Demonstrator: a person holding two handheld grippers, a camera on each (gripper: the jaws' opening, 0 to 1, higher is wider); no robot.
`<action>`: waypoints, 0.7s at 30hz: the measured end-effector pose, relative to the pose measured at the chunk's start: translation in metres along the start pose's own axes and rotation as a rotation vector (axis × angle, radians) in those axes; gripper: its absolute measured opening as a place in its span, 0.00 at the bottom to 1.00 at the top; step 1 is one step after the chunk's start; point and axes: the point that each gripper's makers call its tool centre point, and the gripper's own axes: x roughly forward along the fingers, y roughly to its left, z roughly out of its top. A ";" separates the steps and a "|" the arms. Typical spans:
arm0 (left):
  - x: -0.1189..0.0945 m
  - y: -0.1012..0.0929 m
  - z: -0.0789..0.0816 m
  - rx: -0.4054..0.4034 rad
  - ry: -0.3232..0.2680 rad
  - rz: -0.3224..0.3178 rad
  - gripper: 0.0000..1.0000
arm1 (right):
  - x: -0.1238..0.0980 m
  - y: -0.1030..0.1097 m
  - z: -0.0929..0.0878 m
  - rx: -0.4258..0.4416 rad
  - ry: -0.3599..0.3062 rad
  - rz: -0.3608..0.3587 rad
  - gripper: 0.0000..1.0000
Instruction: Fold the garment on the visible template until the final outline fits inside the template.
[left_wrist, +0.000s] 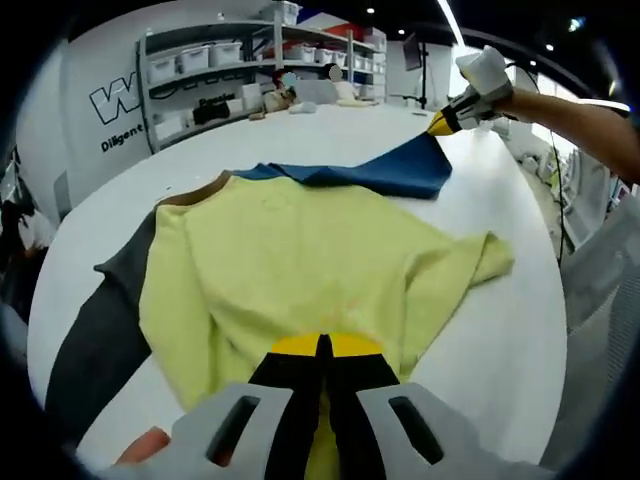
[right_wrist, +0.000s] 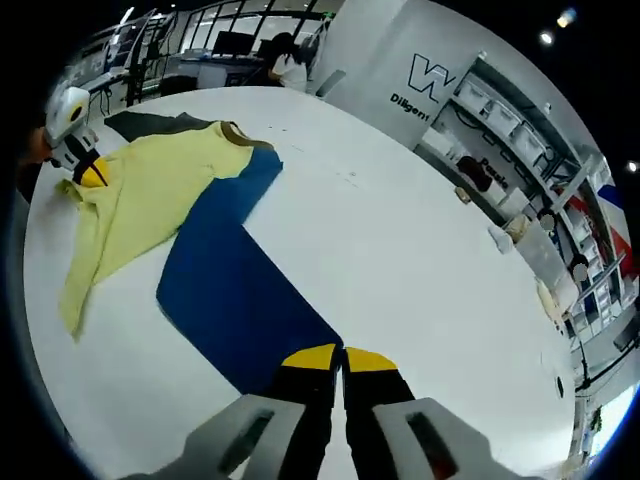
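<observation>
Yellow garment (left_wrist: 290, 270) lies flat on the white counter (left_wrist: 490, 330), over a dark grey piece (left_wrist: 100, 340) and a blue piece (left_wrist: 390, 170). Soft, light, floppy; best pinched at hems. Left gripper (left_wrist: 322, 345) jaws closed on the yellow hem; right gripper (right_wrist: 340, 358) jaws closed on the blue edge. The right gripper view adds the blue piece's full length; the left gripper view adds the grey piece's.

garment (left_wrist: 300, 270): soft matt cloth | table (right_wrist: 400, 260): smooth white, perhaps laminate | fingers (left_wrist: 322, 345): matt plastic
</observation>
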 end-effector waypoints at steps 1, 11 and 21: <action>0.000 0.000 0.000 -0.008 -0.004 0.003 0.00 | 0.001 -0.003 -0.002 0.004 0.003 -0.010 0.00; -0.001 0.000 0.000 -0.032 -0.025 0.012 0.00 | 0.002 -0.044 -0.023 0.071 0.046 -0.162 0.00; 0.000 0.000 0.000 -0.036 -0.025 0.017 0.00 | 0.001 -0.099 -0.049 0.098 0.108 -0.378 0.00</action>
